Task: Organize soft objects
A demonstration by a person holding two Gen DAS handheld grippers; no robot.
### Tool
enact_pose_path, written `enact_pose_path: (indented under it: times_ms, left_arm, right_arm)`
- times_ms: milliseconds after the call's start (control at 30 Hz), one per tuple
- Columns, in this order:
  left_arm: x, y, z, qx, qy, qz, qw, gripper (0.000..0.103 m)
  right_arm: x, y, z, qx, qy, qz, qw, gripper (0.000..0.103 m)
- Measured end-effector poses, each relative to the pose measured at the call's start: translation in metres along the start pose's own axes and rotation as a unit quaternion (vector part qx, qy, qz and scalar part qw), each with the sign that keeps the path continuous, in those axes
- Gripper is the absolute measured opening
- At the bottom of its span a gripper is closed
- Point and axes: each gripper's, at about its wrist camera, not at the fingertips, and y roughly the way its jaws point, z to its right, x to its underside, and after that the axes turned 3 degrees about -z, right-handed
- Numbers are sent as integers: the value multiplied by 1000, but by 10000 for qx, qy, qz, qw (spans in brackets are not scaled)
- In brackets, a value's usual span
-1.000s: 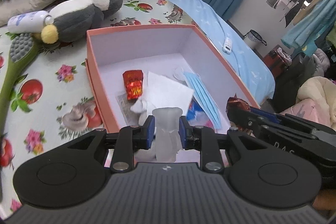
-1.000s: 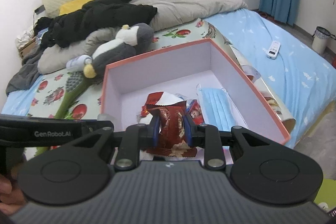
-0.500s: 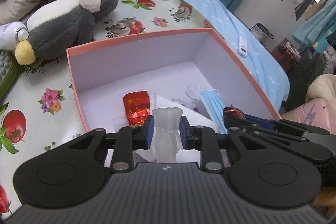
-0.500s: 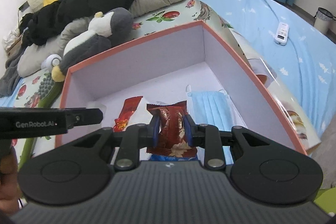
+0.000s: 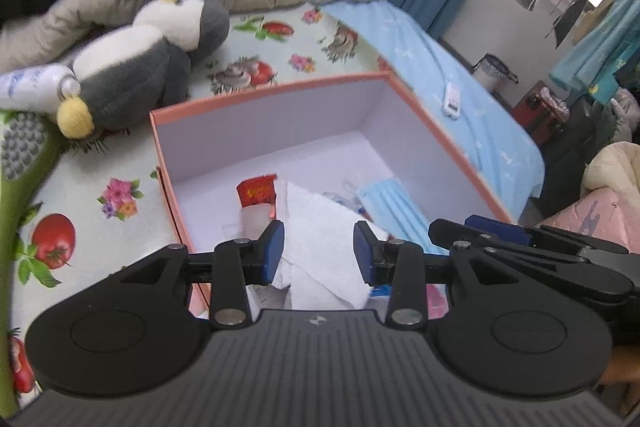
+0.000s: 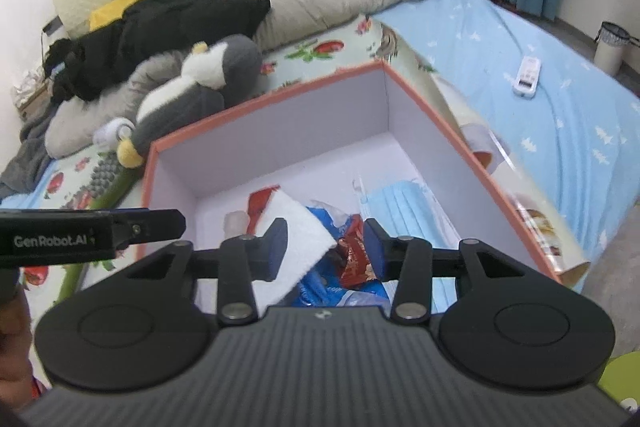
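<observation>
Hovering both grippers over the box (image 5: pixel 448 131), I have just been opening both sets of jaws, and both now stand apart. My left gripper (image 5: pixel 319 254) has nothing pressed between its pads; the small translucent bottle (image 5: pixel 256 221) lies in the box just beyond its left pad, next to the red packet (image 5: pixel 258 190) and the white tissue (image 5: pixel 320 223). My right gripper (image 6: pixel 326 245) is parted too — the dark red snack wrapper (image 6: pixel 354 257) sits low between the pads, close to the right one, and I judge it released or just slipping free, though I cannot tell whether it still brushes that pad. It looks to land on the blue packet (image 6: pixel 320 287), beside the mask (image 6: pixel 404 205). To do this step well, I should let both items drop clear before I move, keep the jaws apart so nothing snags, and lift straight back out without catching the box wall or dragging the tissue with a pad. The two grippers sit close side by side over the near end of the box, so I would draw them out one to each side and not across each other. Outside the box, the penguin plush (image 6: pixel 192 95) lies on the flowered cloth (image 5: pixel 280 59) near the far-left corner, with the white spray can (image 5: pixel 32 87) against it — the plush seems the next soft thing to gather.
</observation>
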Motion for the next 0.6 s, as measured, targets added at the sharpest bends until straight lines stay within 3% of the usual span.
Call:
enact_pose_path:
  times_ms: [600]
  left_arm:
    - [68,-177,37,244,289,1020,9941,44]
  right_arm:
    - [34,-157,-36,8,-114,1131,9935,45]
